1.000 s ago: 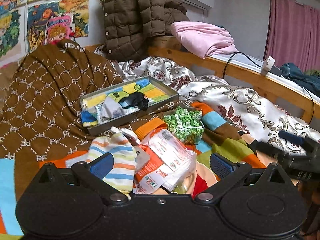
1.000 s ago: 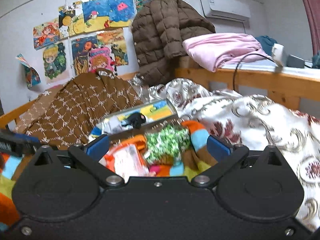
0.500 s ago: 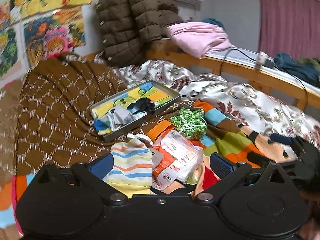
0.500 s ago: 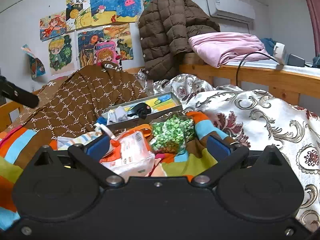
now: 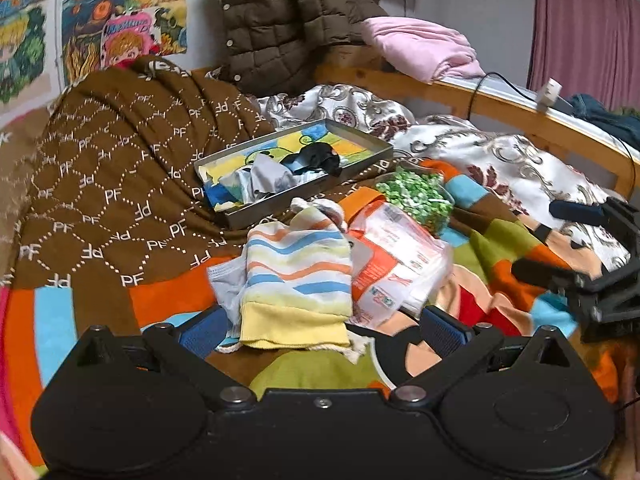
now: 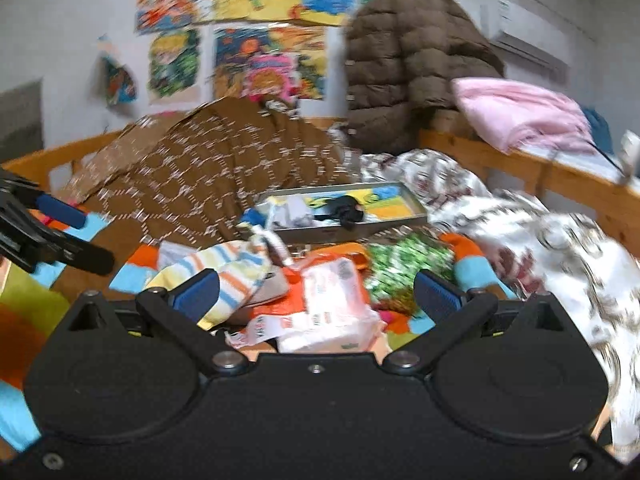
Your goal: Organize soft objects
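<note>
We see the striped sock (image 5: 296,276) lying between our left gripper's (image 5: 322,328) spread fingers, lower centre of frame. The orange-white packet (image 5: 394,264) touches its right edge; the green bag (image 5: 416,198) sits beyond. The metal tray (image 5: 292,176) blocks upper centre. Brown blanket (image 5: 120,184) at left lies bare. Right view blurred; the right gripper (image 6: 318,294) seems over the packet.

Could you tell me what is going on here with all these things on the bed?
A person is sorting soft items with a hand-held claw in each hand. Both are open and hold nothing. The left claw hovers at the striped sock, which lies on the colourful blanket beside a plastic packet and a bag of green pieces. The metal tray behind already holds a black item and a grey item.
</note>
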Demonstrator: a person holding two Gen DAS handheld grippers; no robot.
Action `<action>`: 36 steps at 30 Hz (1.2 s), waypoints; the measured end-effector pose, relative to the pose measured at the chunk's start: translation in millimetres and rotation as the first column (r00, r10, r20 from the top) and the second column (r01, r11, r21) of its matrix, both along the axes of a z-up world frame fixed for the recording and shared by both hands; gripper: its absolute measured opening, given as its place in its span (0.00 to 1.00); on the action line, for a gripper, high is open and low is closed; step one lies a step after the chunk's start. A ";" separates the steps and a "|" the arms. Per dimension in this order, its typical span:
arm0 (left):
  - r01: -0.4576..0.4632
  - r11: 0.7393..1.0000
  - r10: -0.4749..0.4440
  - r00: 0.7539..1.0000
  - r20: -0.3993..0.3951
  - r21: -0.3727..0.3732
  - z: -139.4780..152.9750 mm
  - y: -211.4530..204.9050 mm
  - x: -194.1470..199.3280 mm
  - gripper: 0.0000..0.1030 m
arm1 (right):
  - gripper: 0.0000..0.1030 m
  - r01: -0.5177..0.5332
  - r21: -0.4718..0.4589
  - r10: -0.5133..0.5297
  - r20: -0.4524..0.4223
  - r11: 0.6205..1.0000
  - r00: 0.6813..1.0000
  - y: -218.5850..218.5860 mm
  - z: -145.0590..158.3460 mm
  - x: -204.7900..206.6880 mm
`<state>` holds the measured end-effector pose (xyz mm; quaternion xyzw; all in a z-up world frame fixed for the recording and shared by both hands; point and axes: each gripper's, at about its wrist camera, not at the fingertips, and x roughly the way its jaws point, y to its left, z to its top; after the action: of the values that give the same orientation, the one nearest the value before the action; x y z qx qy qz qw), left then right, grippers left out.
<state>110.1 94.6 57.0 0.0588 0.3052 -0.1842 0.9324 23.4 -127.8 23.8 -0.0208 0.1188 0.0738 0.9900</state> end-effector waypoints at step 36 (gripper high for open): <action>-0.318 0.877 0.260 0.944 -0.201 -0.359 -67.7 79.2 116.7 0.58 | 0.70 -0.346 -0.245 0.310 -0.174 0.906 0.935 118.0 -75.8 176.4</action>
<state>226.8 173.8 -10.8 -0.1863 0.3356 -0.1029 0.9176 199.8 -9.9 -52.0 -0.1711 0.1873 0.2238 0.9410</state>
